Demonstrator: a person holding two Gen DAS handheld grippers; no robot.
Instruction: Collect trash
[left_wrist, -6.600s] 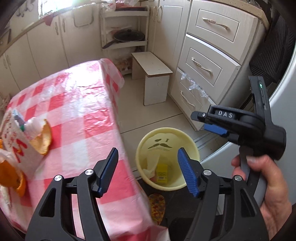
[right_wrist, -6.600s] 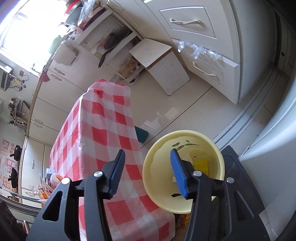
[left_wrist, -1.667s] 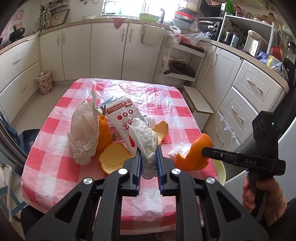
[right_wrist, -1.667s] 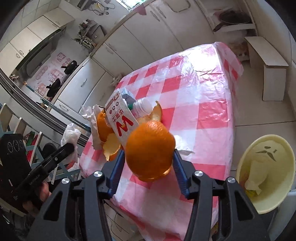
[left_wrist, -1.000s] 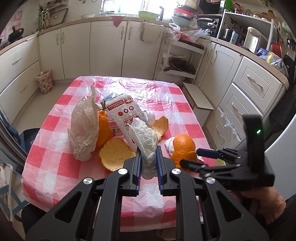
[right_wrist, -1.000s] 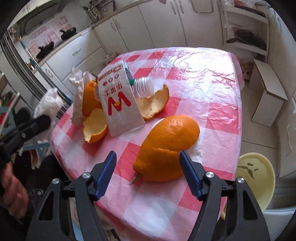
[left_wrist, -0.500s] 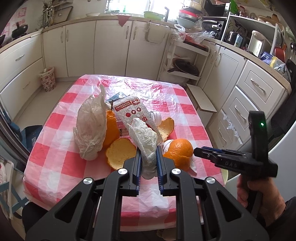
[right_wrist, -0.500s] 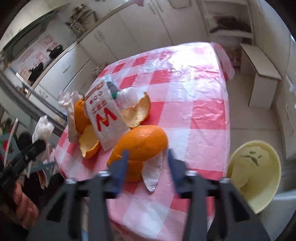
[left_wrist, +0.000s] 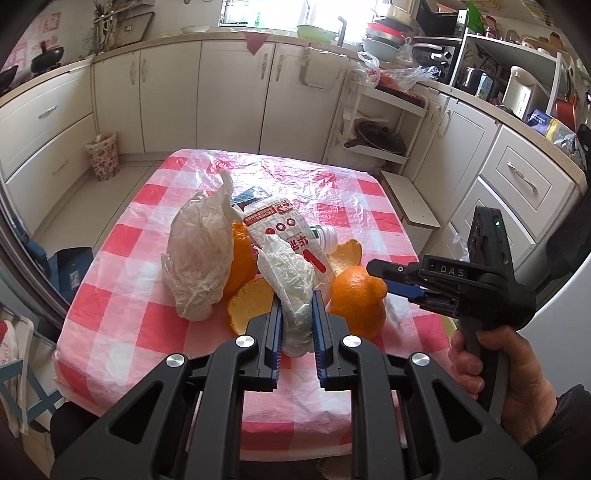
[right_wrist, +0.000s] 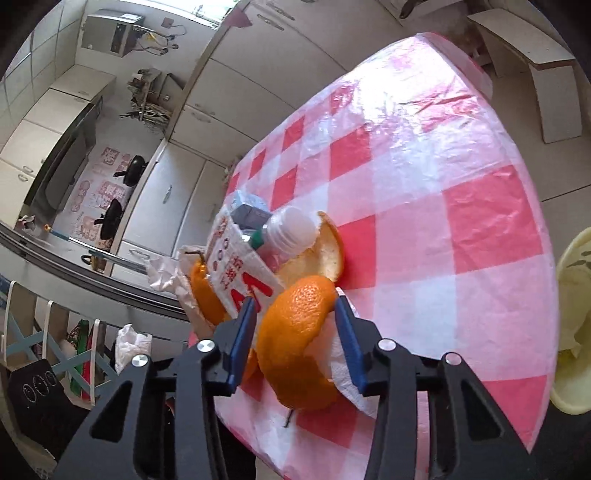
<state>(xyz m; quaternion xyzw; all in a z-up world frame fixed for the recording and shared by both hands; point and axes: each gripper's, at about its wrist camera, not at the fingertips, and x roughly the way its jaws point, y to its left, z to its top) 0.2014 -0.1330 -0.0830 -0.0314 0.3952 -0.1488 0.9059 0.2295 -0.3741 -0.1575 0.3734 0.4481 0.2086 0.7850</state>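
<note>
Since earlier, right gripper (right_wrist: 295, 332) closing round orange peel (right_wrist: 295, 343), contact unclear; left gripper (left_wrist: 295, 325) clamps tissue (left_wrist: 291, 288).

counter (left_wrist: 122, 321) — red-and-white checked plastic cover | on it, clustered near the front edge: crumpled plastic bag (left_wrist: 199, 254), orange peel pieces (left_wrist: 247, 302), red-printed carton (left_wrist: 284, 232), white bottle (left_wrist: 327, 236), large orange peel (right_wrist: 295, 339) on white tissue (right_wrist: 343, 373) | far half — bare cover

yellow bin (right_wrist: 574, 332) cut off, bottle (right_wrist: 284, 230) half hidden
</note>
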